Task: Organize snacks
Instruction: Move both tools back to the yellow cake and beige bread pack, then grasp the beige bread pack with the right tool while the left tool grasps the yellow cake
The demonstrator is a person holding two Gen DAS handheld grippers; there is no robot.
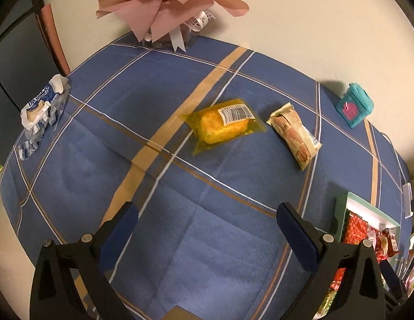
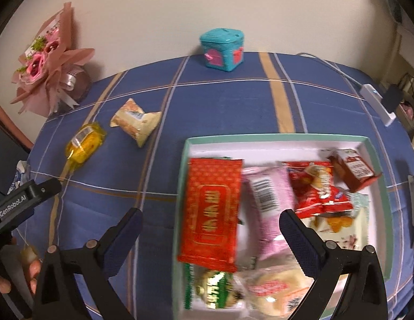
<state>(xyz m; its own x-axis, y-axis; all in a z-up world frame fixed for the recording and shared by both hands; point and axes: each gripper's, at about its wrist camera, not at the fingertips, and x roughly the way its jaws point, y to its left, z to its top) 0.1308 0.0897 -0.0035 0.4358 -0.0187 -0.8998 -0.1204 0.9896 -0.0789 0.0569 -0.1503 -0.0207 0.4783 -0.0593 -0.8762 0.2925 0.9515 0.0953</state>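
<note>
Both the left gripper [image 1: 207, 229] and right gripper [image 2: 211, 236] are hovering spread and empty, the right over the snack box [image 2: 273, 138].

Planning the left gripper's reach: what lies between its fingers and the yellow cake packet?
Only bare tablecloth between the left gripper and the yellow cake packet, in the left wrist view.

- A table under a blue plaid tablecloth [image 1: 180, 240] stands against a cream wall.
- A yellow cake packet [image 1: 224, 125] lies near the middle, a beige snack packet [image 1: 295, 136] just beside it.
- A pink paper bouquet [image 1: 164, 8] and a teal toy box [image 2: 223, 49] sit at the far edge.
- A crumpled blue-and-white wrapper [image 1: 42, 109] lies at the left edge.
- A shallow green-rimmed box [image 2: 276, 138] holds packaged snacks.
- A white power strip [image 2: 377, 104] rests at the right edge.
</note>
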